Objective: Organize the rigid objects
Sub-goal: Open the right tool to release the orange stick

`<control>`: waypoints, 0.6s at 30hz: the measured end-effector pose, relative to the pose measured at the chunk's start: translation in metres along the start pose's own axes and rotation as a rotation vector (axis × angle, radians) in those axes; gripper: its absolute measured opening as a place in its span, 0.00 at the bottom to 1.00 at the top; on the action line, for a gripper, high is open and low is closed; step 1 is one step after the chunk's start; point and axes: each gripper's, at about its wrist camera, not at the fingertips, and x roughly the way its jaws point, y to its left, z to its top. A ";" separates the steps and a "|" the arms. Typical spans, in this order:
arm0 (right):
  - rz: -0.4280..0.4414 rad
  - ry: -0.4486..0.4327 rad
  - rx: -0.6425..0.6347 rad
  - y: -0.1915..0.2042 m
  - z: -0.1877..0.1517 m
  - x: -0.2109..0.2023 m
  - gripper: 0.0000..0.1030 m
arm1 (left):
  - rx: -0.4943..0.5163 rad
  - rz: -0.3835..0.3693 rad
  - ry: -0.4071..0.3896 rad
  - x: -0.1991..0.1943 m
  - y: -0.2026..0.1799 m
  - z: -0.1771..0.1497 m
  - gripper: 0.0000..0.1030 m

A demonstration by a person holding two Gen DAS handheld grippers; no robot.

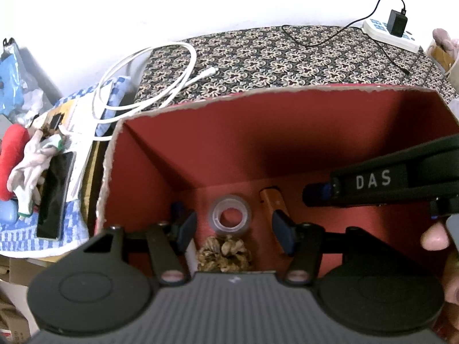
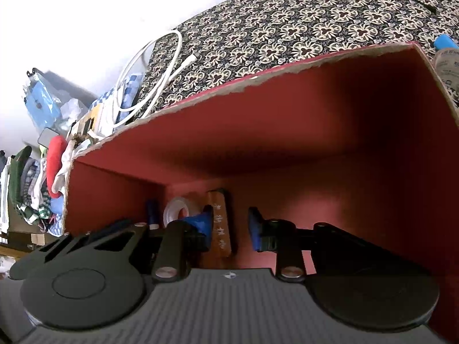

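Observation:
I look down into a red cardboard box [image 1: 258, 93] [image 2: 258, 81]. On its floor lie a clear tape roll [image 1: 229, 215] [image 2: 175, 207], an orange-brown wooden block [image 1: 272, 200] with white characters [image 2: 221, 223], a pine cone [image 1: 225, 253] and a small dark blue stick [image 1: 175, 207] [image 2: 152, 212]. My left gripper [image 1: 233, 230] hangs open above the tape roll and pine cone, gripping nothing. My right gripper [image 2: 231, 226] reaches in from the right [image 1: 314, 195], just right of the block. Its jaws stand a little apart with nothing between them.
The box stands on a patterned cloth [image 1: 287, 57]. A white cable [image 1: 160, 80], a phone [image 1: 54, 197] and piled clothes [image 2: 54, 166] lie to the left. A power strip with a black adapter [image 1: 393, 31] sits at the back right. A person's finger [image 1: 434, 238] shows at the right.

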 end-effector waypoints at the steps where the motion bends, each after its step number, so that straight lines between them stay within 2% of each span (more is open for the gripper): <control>1: 0.002 0.000 0.001 0.000 0.000 0.000 0.10 | 0.001 0.000 -0.001 0.000 0.000 0.000 0.60; 13: 0.031 0.005 0.018 -0.002 -0.001 0.000 0.10 | 0.016 0.014 -0.004 -0.001 -0.001 0.000 0.60; 18: 0.021 -0.030 0.011 -0.001 -0.003 -0.006 0.10 | 0.015 0.024 -0.020 -0.002 -0.001 -0.001 0.60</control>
